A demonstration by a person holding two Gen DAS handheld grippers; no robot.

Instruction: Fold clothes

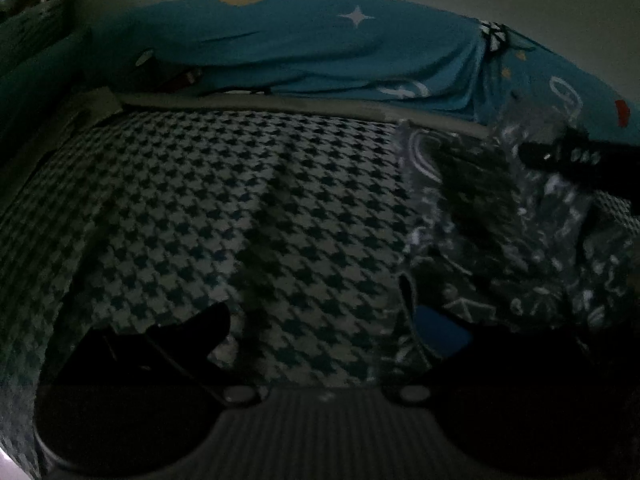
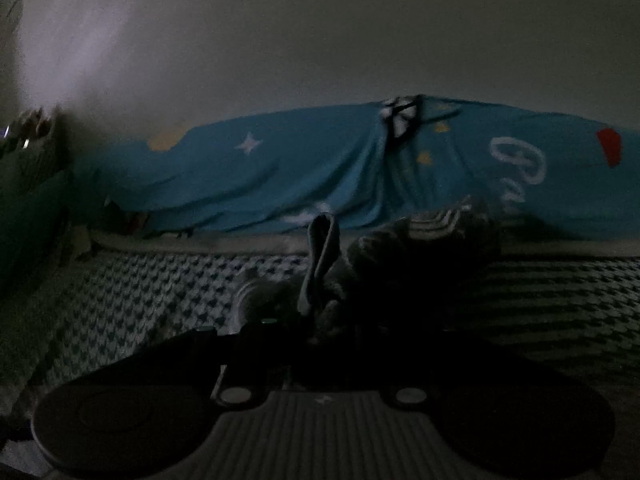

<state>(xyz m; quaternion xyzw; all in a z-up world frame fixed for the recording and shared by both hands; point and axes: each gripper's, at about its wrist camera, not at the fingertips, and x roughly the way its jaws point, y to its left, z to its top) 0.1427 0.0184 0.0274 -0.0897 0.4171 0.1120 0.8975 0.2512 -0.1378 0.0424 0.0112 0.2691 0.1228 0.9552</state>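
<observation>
The left gripper sits lowest in its wrist view, its two dark fingers spread wide with bare cloth between them; the right-hand finger, with a blue pad on its inner face, touches the lower edge of a dark garment printed with small white figures. That garment lies crumpled on a black-and-white houndstooth bed cover, toward the cover's right side, and part of it is raised off the bed. The picture is dim and the raised part is blurred.

In the right wrist view, the right gripper has its dark fingers close together, pinching a bunched fold of the same garment, and a grey strip of the cloth stands upright just beyond the fingertips. The right gripper's dark body also shows at the right edge of the left wrist view, up against the lifted cloth.

Along the far edge of the bed, a blue sheet with white stars and white lettering is draped over something bulky. Behind it is a plain pale wall.
</observation>
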